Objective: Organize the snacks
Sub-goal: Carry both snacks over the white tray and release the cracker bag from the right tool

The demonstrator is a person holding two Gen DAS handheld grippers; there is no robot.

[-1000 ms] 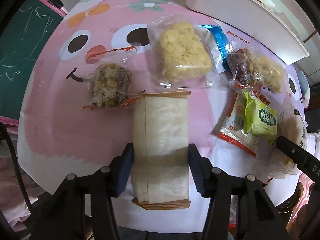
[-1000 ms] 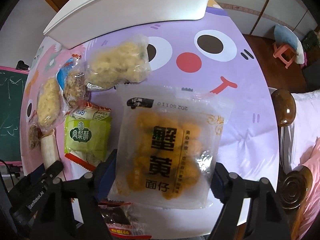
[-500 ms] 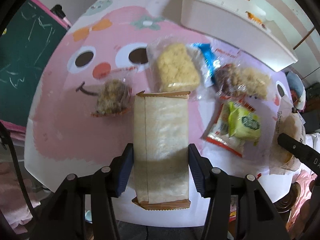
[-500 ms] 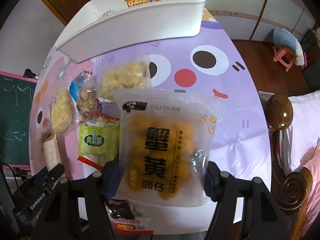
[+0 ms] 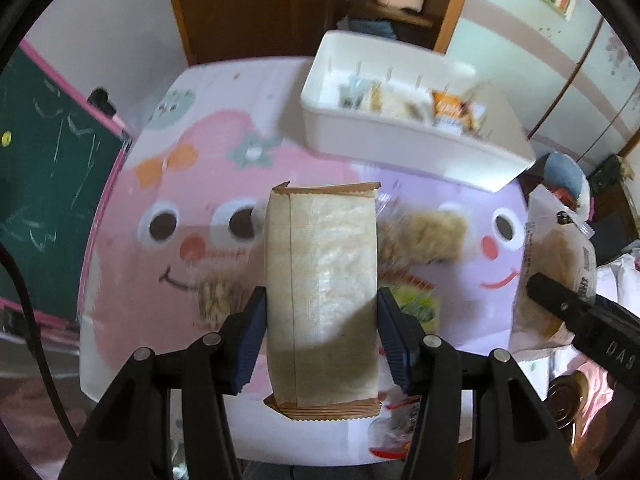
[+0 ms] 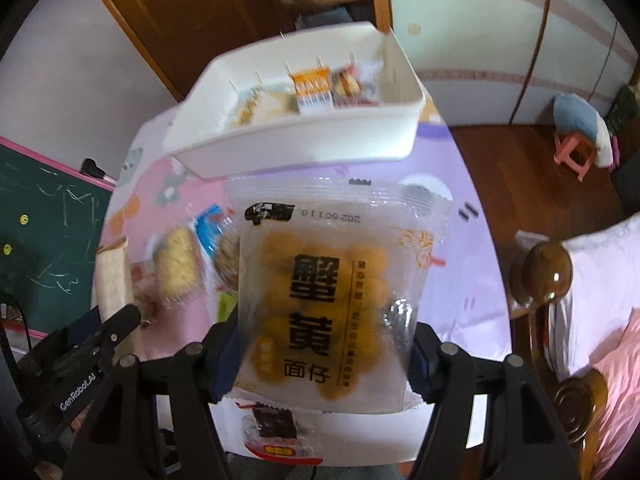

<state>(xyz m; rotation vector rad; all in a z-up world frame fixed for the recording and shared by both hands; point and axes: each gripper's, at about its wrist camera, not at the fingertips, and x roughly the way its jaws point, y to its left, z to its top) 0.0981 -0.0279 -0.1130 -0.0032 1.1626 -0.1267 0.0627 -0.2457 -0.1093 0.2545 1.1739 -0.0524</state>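
Note:
My left gripper (image 5: 320,332) is shut on a long beige wafer pack (image 5: 322,280) and holds it well above the table. My right gripper (image 6: 320,344) is shut on a clear bag of yellow crab-roe noodle snacks (image 6: 332,284), also lifted; the bag also shows at the right edge of the left wrist view (image 5: 556,276). A white divided bin (image 5: 404,128) with several snacks in it stands at the far side of the table, ahead of both grippers (image 6: 304,124). Loose snacks lie on the cartoon tablecloth below, among them a pale rice cake pack (image 6: 178,268).
A green chalkboard (image 5: 44,184) stands left of the table. A wooden bedpost (image 6: 548,276) and pink bedding are to the right. A dark red-edged snack pack (image 6: 276,432) lies near the table's front edge. A small pink stool (image 6: 576,152) stands on the floor.
Both grippers have risen and tilted up with their packs. The white bin's inside has come into view and the loose snacks on the table have dropped lower and blurred.

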